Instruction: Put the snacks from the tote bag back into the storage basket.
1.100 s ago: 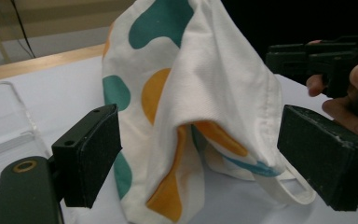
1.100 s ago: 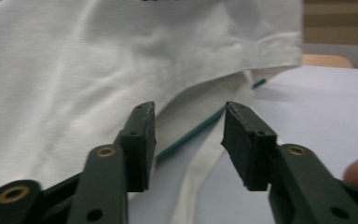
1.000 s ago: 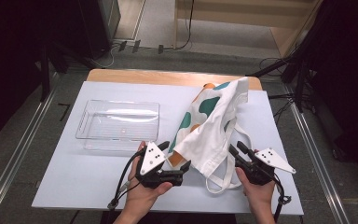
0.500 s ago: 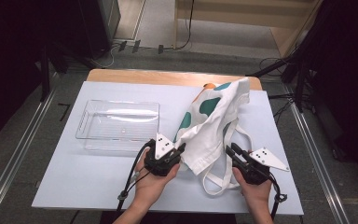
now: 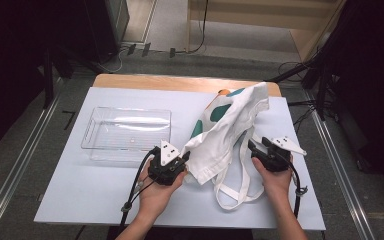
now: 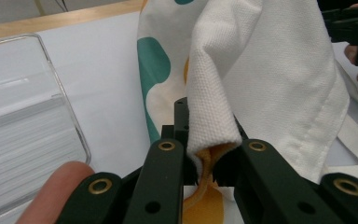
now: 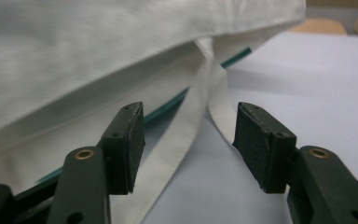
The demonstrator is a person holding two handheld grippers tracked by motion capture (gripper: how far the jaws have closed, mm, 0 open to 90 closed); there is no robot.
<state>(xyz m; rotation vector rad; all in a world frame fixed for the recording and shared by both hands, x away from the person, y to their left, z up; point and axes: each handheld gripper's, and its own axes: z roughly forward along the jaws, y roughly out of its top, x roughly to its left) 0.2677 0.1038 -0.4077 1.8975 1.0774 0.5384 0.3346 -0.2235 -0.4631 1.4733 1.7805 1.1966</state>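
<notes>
At table front: left hand-held gripper [image 6: 205,170] pinching tote bag [image 5: 230,130] corner; right hand-held gripper [image 7: 189,140] spread astride strap [image 7: 182,140].

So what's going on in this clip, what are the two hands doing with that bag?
A person works a white tote bag with teal and orange spots on a pale blue table. The left hand-held gripper is pinched shut on a folded edge of the bag. The right hand-held gripper is open, with a strap of the bag lying between its jaws, not gripped. A clear plastic tray sits empty to the left.
</notes>
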